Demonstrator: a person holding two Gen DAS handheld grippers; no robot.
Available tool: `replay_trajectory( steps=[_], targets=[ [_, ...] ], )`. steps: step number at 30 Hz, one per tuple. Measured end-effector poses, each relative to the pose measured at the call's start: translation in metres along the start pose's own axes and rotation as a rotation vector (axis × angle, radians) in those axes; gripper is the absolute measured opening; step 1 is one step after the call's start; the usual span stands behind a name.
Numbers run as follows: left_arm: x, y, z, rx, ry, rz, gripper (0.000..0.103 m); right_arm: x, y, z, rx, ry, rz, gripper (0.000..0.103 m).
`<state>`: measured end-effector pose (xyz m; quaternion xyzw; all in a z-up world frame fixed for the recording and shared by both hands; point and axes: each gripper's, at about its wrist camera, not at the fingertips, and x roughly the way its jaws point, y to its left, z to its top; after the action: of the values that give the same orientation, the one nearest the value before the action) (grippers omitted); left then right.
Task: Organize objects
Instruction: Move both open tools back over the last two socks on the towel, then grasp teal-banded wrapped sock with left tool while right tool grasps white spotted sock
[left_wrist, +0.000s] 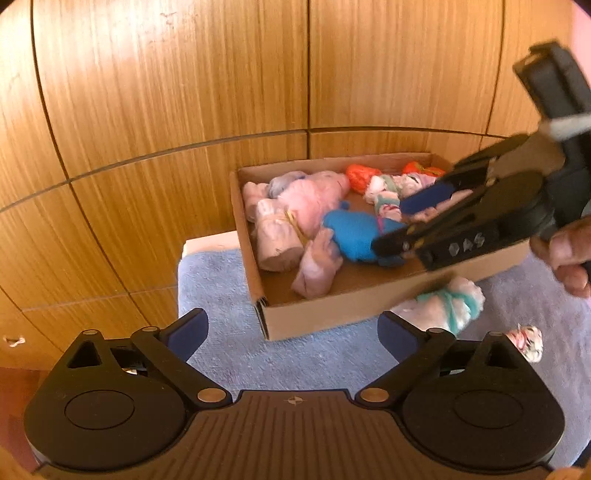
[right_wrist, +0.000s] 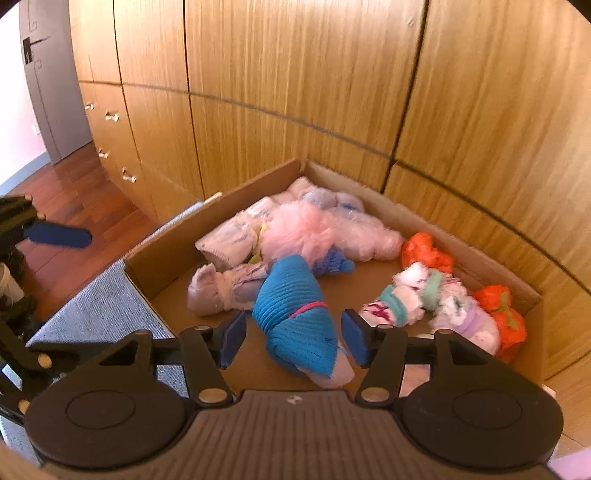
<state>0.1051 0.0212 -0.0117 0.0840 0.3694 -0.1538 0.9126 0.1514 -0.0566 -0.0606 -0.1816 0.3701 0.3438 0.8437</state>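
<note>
My left claw (left_wrist: 291, 332) was wide apart, empty, over blue towel (left_wrist: 295, 354); 2 sock bundles (left_wrist: 448, 306) lay outside cardboard box (left_wrist: 332, 310). Right claw (right_wrist: 293, 341) stood apart around teal sock roll (right_wrist: 295, 317) inside box w/ pink, orange rolls

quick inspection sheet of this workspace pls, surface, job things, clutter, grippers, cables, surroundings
surface: blue-grey towel spread under the cardboard box.
job's things: rolled sock bundles in the box, among them a blue bundle, a fluffy pink one and orange ones. Two bundles lie outside on the towel, a white and green one and a small one.
clutter: nothing seen.
grippers: left gripper open and empty over the towel. Right gripper open inside the box, the blue bundle between its pads without being pressed.
cables: nothing seen.
surroundings: wooden cupboard doors behind the box, wood floor at the side.
</note>
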Motion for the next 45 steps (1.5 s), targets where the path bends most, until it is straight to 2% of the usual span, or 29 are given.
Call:
replay_trajectory(
  steps=[4, 5, 8, 12, 17, 24, 31, 33, 36, 42, 44, 45],
  targets=[
    [-0.010, -0.008, -0.004, -0.003, -0.011, -0.026, 0.101, -0.036, 0.006, -0.013, 0.032, -0.060, -0.030, 0.059],
    [-0.013, -0.010, -0.006, -0.003, -0.014, -0.029, 0.102, -0.045, 0.010, -0.019, 0.044, -0.077, -0.043, 0.062],
    [-0.019, -0.017, -0.013, -0.012, -0.016, -0.051, 0.102, -0.075, 0.022, -0.047, 0.084, -0.136, -0.078, 0.073],
    [-0.022, -0.028, -0.022, -0.032, -0.010, -0.076, 0.102, -0.098, 0.038, -0.099, 0.175, -0.167, -0.152, 0.081],
    [-0.019, -0.048, -0.028, -0.044, -0.009, -0.107, 0.102, -0.089, 0.049, -0.150, 0.296, -0.143, -0.234, 0.082],
    [-0.012, -0.064, -0.030, -0.086, -0.036, -0.121, 0.102, -0.064, 0.053, -0.158, 0.450, -0.150, -0.303, 0.080],
    [-0.015, -0.048, -0.034, -0.149, -0.032, -0.101, 0.102, -0.040, 0.063, -0.144, 0.456, -0.145, -0.370, 0.068],
    [-0.014, -0.046, -0.034, -0.154, -0.028, -0.099, 0.102, -0.041, 0.066, -0.144, 0.457, -0.159, -0.368, 0.057],
    [-0.012, -0.046, -0.033, -0.151, -0.022, -0.109, 0.102, -0.045, 0.072, -0.147, 0.439, -0.192, -0.335, 0.046],
    [0.003, -0.064, -0.028, -0.115, -0.005, -0.128, 0.102, -0.057, 0.074, -0.160, 0.411, -0.214, -0.281, 0.035],
    [0.010, -0.073, -0.025, -0.099, -0.001, -0.133, 0.102, -0.062, 0.072, -0.165, 0.415, -0.215, -0.269, 0.034],
    [0.014, -0.078, -0.023, -0.085, -0.005, -0.135, 0.102, -0.064, 0.071, -0.168, 0.418, -0.219, -0.262, 0.030]
  ],
)
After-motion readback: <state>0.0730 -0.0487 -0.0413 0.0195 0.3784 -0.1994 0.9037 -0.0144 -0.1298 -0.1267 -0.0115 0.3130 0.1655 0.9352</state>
